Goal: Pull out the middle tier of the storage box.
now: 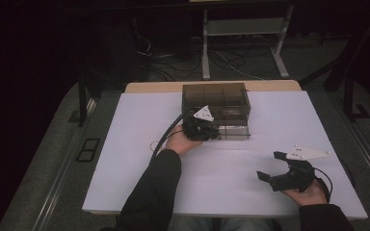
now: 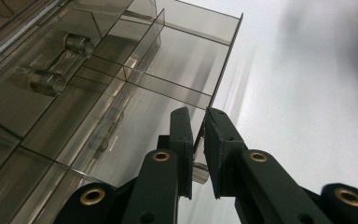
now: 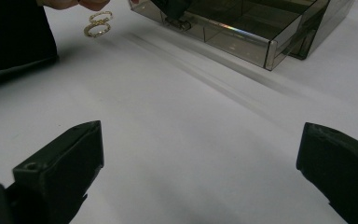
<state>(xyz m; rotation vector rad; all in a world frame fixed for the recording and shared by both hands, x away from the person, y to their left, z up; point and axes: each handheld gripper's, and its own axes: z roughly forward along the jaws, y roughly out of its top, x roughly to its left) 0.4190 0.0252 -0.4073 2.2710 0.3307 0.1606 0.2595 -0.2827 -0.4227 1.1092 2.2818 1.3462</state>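
Observation:
A smoky clear plastic box (image 1: 216, 95) with compartments and drawers stands at the back middle of the white table (image 1: 221, 187). My left gripper (image 1: 214, 132) is at its front, on the lower drawer (image 1: 234, 130), which stands pulled out a little. In the left gripper view, my left gripper (image 2: 199, 119) has its jaws nearly together, shut on the drawer's small clear knob (image 2: 199, 171). Two more clear knobs (image 2: 46, 81) show higher on the box (image 2: 177, 60). My right gripper (image 1: 270, 165) rests wide open at the front right; in its own view the right gripper (image 3: 200, 140) has bare table between its jaws.
Two small gold rings (image 3: 98, 24) lie on the table by the person's left hand (image 1: 180, 142), seen faintly as rings (image 1: 153, 144) in the high view. The drawer box (image 3: 242, 28) lies beyond them. Past the table's far edge stand a metal frame and loose cables on the floor.

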